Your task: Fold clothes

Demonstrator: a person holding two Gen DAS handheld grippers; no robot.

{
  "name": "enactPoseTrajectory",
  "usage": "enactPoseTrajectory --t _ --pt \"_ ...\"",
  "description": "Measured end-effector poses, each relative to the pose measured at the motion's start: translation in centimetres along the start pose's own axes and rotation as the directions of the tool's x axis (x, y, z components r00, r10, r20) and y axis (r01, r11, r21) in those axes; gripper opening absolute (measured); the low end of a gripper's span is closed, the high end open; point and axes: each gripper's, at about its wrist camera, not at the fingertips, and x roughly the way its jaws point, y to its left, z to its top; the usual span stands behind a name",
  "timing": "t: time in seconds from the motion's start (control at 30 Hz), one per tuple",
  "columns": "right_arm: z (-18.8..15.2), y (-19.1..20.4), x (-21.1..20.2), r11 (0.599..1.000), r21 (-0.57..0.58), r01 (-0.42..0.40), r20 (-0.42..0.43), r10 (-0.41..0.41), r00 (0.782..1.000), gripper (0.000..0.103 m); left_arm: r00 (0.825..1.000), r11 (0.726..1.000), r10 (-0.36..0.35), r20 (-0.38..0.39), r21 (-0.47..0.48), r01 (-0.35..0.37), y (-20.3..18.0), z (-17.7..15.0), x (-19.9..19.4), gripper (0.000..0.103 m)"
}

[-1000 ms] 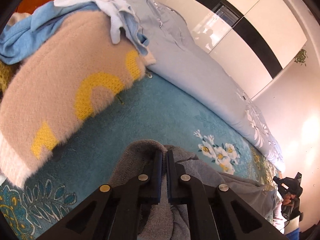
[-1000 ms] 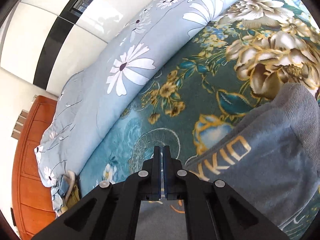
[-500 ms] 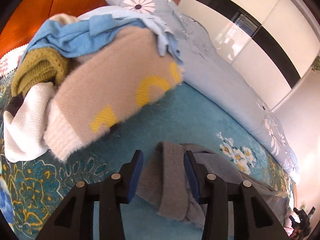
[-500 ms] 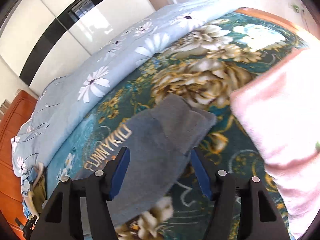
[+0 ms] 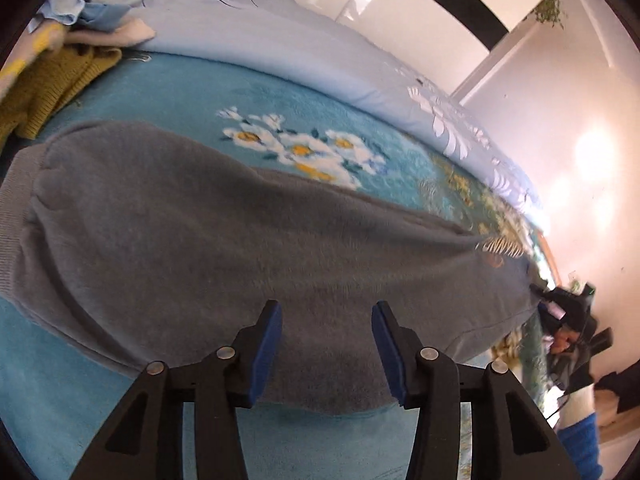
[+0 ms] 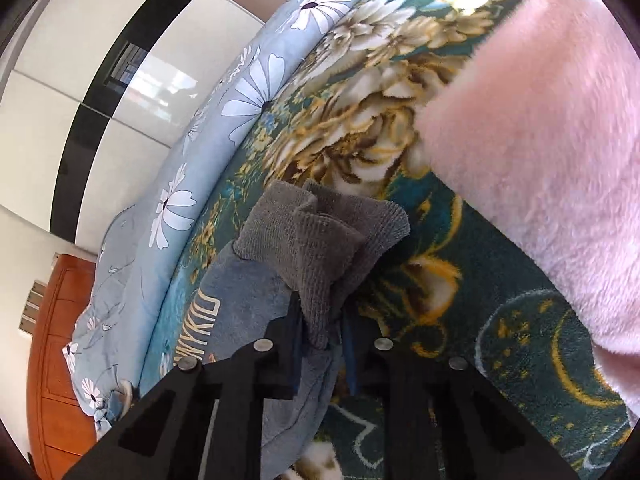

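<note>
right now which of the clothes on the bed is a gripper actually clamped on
The grey sweater: the right gripper pinches its ribbed cuff, jaws just closed. The pink garment and the mustard knit lie untouched, and the left gripper is open.

L gripper [image 5: 326, 350] let go, now open over grey sweater [image 5: 240, 240]; R gripper [image 6: 320, 340] just closed on its cuff [image 6: 316, 248].
</note>
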Motion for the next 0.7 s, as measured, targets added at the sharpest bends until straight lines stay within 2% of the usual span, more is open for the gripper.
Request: enactPoseTrajectory --t 0.03,0.07,0.13,0.23,0.37,0.5,0.57,0.7 --pt "0.1 1.6 -0.9 0.999 -0.054 0.009 0.023 -0.008 1.000 0.016 0.999 0.999 0.037 -0.025 0.023 -0.036 -0.4 -0.4 1.0 0.050" --pt "0.2 3.5 -1.9 0.994 -0.111 0.013 0.049 -0.007 0.999 0.016 0.999 0.999 0.044 -0.028 0.020 -0.043 -0.3 -0.6 1.3 0.050" --pt "-0.4 8.2 -4.1 0.969 -0.246 0.027 0.092 -0.005 0.996 0.016 1.000 1.000 0.024 -0.012 -0.008 -0.024 0.2 -0.9 1.0 0.050" --pt "-3.3 15.8 -6.7 0.877 -0.474 0.076 0.144 -0.008 0.990 0.016 0.997 0.996 -0.023 0.067 -0.087 0.029 2.2 -1.1 -2.3 0.051" --pt "-9.3 23.8 -7.2 0.743 -0.665 0.081 0.132 0.010 0.991 0.015 0.982 0.973 0.031 0.184 -0.232 0.013 7.0 -1.9 -7.2 0.052" --pt "-17.0 29.1 -5.7 0.605 -0.793 0.066 0.091 0.010 0.996 0.015 0.958 0.922 0.130 0.254 -0.387 -0.022 12.1 -3.5 -10.9 0.057" --pt "-20.9 30.4 -4.0 0.565 -0.825 0.036 0.046 0.005 0.999 0.015 0.955 0.888 0.148 0.257 -0.459 -0.014 14.5 -4.6 -11.6 0.059" --pt "-29.3 31.0 1.0 0.447 -0.894 0.008 -0.032 -0.081 0.996 0.015 0.970 0.802 0.104 0.218 -0.595 0.047 18.7 -6.7 -10.5 0.059"
